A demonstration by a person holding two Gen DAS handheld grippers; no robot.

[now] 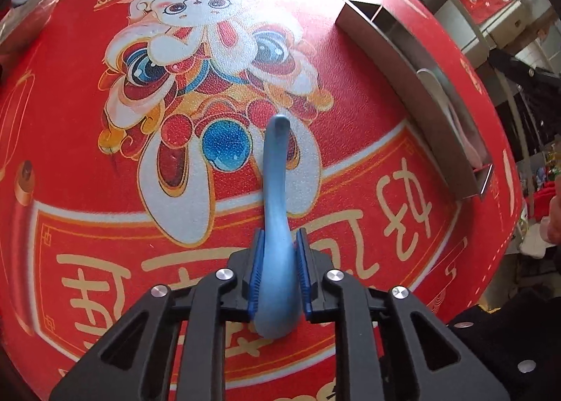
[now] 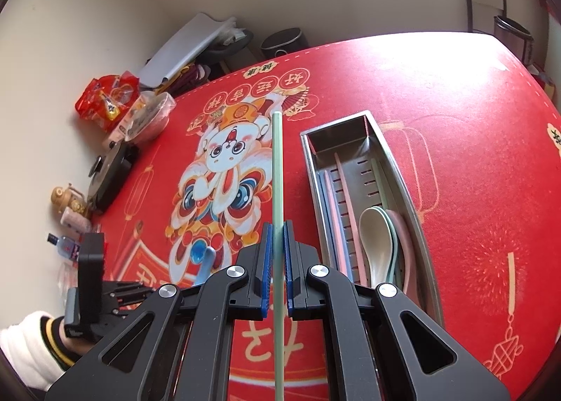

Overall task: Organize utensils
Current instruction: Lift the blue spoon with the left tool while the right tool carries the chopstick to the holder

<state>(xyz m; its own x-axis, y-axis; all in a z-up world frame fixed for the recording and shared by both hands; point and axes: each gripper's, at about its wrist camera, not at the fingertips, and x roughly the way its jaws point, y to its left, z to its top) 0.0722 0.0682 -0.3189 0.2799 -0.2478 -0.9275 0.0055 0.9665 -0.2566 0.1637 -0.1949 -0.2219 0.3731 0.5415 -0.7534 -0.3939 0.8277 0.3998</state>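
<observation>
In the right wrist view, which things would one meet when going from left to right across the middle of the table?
Left gripper holding the blue spoon → green chopstick in the right gripper → pink chopstick inside the metal tray → white spoon → pink spoon.
</observation>
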